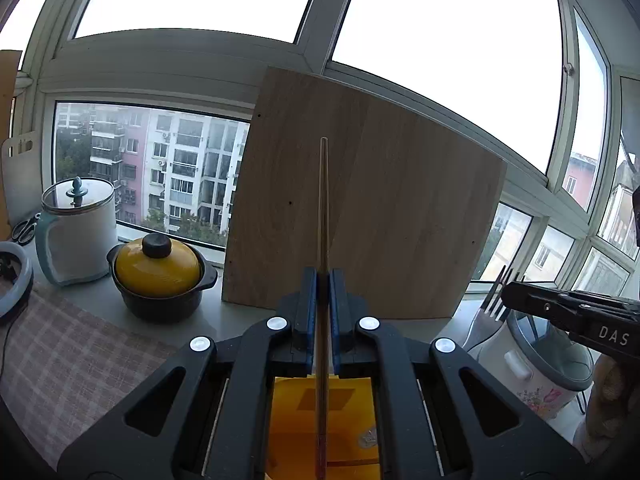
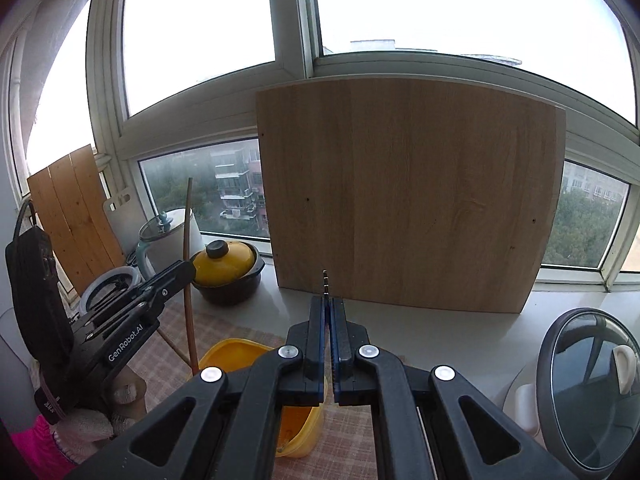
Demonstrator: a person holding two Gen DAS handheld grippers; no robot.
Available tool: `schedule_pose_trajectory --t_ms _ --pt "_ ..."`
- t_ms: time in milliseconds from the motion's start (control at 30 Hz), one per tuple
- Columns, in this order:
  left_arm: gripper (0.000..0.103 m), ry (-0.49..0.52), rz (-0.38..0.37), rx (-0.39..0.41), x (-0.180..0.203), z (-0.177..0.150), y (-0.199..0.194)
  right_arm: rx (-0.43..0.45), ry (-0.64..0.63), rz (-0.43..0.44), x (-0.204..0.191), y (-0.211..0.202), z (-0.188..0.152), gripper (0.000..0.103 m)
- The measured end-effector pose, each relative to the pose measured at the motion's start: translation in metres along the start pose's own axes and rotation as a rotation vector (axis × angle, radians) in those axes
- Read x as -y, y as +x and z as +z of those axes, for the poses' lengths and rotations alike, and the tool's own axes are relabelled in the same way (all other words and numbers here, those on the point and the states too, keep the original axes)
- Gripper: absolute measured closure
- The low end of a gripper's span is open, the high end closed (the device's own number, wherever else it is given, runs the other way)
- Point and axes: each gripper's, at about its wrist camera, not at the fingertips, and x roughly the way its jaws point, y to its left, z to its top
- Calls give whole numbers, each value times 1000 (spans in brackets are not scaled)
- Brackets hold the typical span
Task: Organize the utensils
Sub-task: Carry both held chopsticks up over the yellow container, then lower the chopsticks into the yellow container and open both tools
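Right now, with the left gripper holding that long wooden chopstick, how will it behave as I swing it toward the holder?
The chopstick looks thin, light and stiff. Pinched near its middle by the left gripper, with long ends either side, it may pivot if bumped. Its smooth, narrow shaft could slip through the pads.

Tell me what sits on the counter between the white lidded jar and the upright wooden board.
A black pot with a yellow lid sits between the white lidded jar and the upright wooden board, clearest in the left wrist view.
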Motion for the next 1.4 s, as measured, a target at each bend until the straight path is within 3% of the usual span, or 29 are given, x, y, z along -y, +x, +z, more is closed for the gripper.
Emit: schedule_pose_trajectory --t_ms 367,900,933,967,1000,1033,1067,1200,1267,1400 --pt "99 59 -15 -70 9 -31 -1 -93 16 38 10 35 -16 103" --pt "99 119 -58 -187 8 -45 -20 -155 18 95 -3 55 -22 101" --pt "95 125 -64 -199 9 -46 -22 -151 21 94 -3 54 -22 98" --pt "78 134 -64 -206 10 -47 -24 -145 25 94 -3 52 -21 89" --pt "67 141 -63 -205 11 -48 -28 -134 30 92 -3 49 -20 81" --pt "53 147 -66 -196 11 -49 -33 -120 37 87 -3 46 -19 67" --pt "53 151 -66 -185 10 -50 -39 -107 44 83 -2 41 -19 59" --pt "53 161 -64 -190 4 -53 -57 -77 69 71 1 27 -19 47" --pt "53 165 -60 -194 -1 -54 -65 -61 77 59 1 19 -20 36" --pt "53 185 -75 -206 -16 -53 -77 -41 92 31 -1 4 -24 34"
